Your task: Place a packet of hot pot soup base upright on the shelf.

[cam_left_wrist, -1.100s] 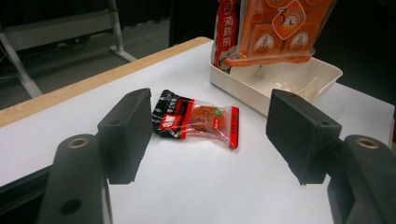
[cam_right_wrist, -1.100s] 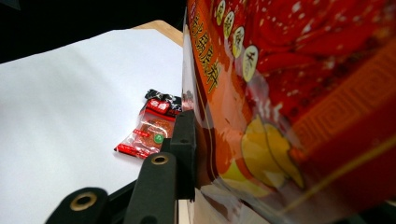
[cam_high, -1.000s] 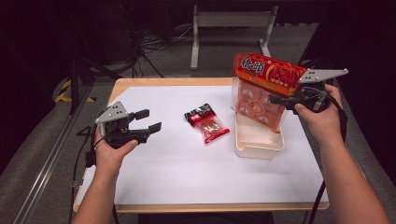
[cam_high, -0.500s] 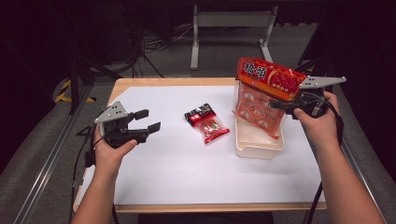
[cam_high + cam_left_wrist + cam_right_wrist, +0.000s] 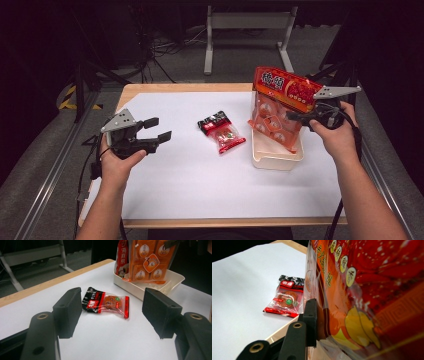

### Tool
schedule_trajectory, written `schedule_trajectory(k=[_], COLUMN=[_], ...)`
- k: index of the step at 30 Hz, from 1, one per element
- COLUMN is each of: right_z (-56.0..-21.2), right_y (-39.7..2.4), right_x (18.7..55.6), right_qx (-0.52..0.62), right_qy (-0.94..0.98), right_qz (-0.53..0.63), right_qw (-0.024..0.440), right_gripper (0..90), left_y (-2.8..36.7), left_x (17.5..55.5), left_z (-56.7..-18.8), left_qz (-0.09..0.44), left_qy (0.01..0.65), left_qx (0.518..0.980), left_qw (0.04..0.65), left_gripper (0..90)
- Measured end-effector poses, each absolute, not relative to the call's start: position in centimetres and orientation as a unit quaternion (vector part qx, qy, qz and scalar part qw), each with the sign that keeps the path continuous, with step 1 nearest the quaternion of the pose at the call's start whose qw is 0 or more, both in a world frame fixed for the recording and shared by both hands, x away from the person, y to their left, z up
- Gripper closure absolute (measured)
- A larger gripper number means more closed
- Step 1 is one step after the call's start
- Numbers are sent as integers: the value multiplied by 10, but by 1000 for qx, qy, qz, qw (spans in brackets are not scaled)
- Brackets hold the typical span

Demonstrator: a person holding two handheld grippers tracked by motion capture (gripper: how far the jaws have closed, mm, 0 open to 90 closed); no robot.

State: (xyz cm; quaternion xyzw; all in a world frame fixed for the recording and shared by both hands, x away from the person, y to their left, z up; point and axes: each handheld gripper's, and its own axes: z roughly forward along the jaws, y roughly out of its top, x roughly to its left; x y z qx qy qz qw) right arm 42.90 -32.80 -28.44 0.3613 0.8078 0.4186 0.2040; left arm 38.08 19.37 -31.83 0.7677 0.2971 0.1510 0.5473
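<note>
Orange snack bag [image 5: 280,107], the big one with the red printed header and round pieces showing through its clear front, hangs upright from my right gripper [image 5: 304,116] with its bottom edge down inside the white tray [image 5: 277,159]. In my right gripper view the black jaw presses flat against the bag's plastic face [image 5: 372,290], so I have it pinched near its upper side edge, jaws closed about as far as the bag's thickness allows.

Beneath everything lies the white sheet [image 5: 200,185] that covers the wooden table [image 5: 185,87], whose bare edge shows along the far side. The tray sits on the sheet's right part, a shallow rectangular dish, and the bag's lower half stands within its walls; in my left gripper view the bag [image 5: 147,260] leans over the tray's near wall [image 5: 130,287].

My left gripper [image 5: 155,131] hovers over the left part of the sheet, well apart from the tray, its jaws wide apart and holding nothing.

Between the two grippers, flat on the sheet just left of the tray, lies a small red and black snack packet [image 5: 221,131] with a clear window.
</note>
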Motion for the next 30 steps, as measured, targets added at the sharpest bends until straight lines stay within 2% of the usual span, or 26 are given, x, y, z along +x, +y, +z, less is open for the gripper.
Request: schedule_trajectory(k=[23, 30], right_z=[-293, -295], right_y=[-331, -322], right_x=[419, 418], right_qx=[421, 419], right_qy=[801, 808], right_qz=[372, 351], right_qw=[206, 221], right_gripper=[701, 700], left_y=[194, 193], left_x=[382, 382], left_z=[-320, -320], left_qz=[151, 150], left_qy=[298, 297], left_qx=[770, 770], left_qw=[544, 544], left_gripper=[331, 331])
